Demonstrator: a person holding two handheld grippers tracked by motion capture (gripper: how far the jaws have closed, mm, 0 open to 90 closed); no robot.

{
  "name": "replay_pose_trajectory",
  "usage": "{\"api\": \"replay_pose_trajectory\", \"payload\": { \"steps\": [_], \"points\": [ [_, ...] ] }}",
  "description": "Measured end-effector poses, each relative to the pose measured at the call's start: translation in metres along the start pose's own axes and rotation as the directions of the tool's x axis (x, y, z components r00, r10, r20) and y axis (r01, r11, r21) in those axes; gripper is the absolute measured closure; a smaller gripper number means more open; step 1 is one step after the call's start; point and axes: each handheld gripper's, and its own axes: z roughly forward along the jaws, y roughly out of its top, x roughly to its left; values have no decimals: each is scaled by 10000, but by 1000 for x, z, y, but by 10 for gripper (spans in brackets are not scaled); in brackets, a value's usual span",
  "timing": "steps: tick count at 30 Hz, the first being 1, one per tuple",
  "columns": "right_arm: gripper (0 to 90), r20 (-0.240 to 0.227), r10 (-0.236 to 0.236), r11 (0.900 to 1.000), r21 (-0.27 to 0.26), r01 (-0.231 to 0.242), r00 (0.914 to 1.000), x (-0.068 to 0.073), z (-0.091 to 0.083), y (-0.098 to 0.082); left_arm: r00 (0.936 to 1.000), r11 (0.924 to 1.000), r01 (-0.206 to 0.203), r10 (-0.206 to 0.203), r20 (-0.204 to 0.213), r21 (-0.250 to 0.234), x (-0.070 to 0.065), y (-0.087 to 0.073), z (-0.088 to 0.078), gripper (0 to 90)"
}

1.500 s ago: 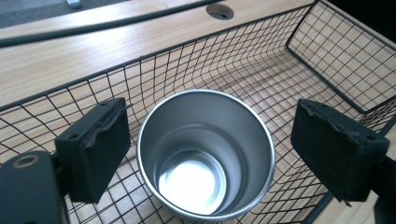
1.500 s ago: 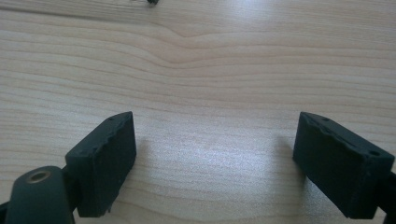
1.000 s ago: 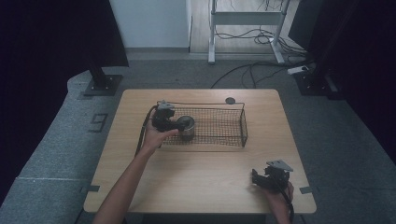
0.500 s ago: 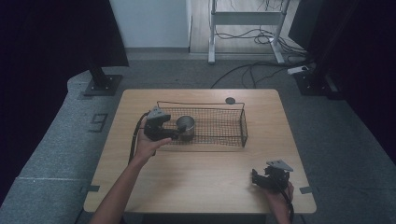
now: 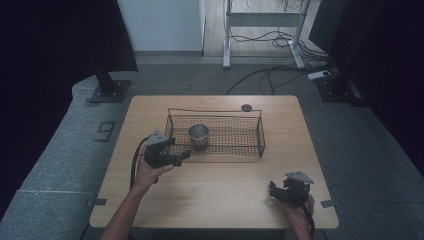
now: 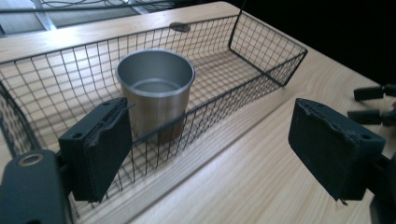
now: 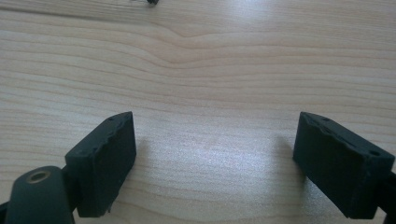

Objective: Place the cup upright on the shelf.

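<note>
The left gripper (image 6: 215, 154) has its jaws spread wide and empty; ahead of them (past the mesh wall) a steel cup (image 6: 155, 91) stands upright inside the wire basket (image 6: 261, 49) on the desk

Cup (image 6: 155, 91) base blurred behind basket (image 6: 261, 70) mesh.

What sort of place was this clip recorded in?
Probably a lab or recording studio, not a home. A lone wooden table stands on grey carpet, dark curtains hang at both sides, and loose cables run across the floor by a metal stand behind it.
</note>
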Motion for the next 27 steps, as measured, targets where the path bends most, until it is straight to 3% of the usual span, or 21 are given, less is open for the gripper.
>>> {"api": "replay_pose_trajectory", "payload": {
  "steps": [5, 17, 22, 27],
  "points": [
    [130, 1, -2, 10000, 1, 2, 10000, 0, 0, 0, 9998, 9999, 45, -47, 179, 118, -5, -16, -6, 142],
    [130, -1, 4, 10000, 2, -4, 10000, 0, 0, 0, 9999, 9984, 1, -6, 101, 568, -15, -55, -18, 143],
    [130, 0, 7, 10000, 0, -7, 10000, 0, 0, 0, 9999, 9959, 98, -87, -118, 904, -21, -74, -21, 143],
    [130, -1, 5, 10000, 1, -5, 10000, 0, 0, 0, 9996, 9933, -43, 77, -286, 1158, -26, -83, -19, 142]
  ]
}}
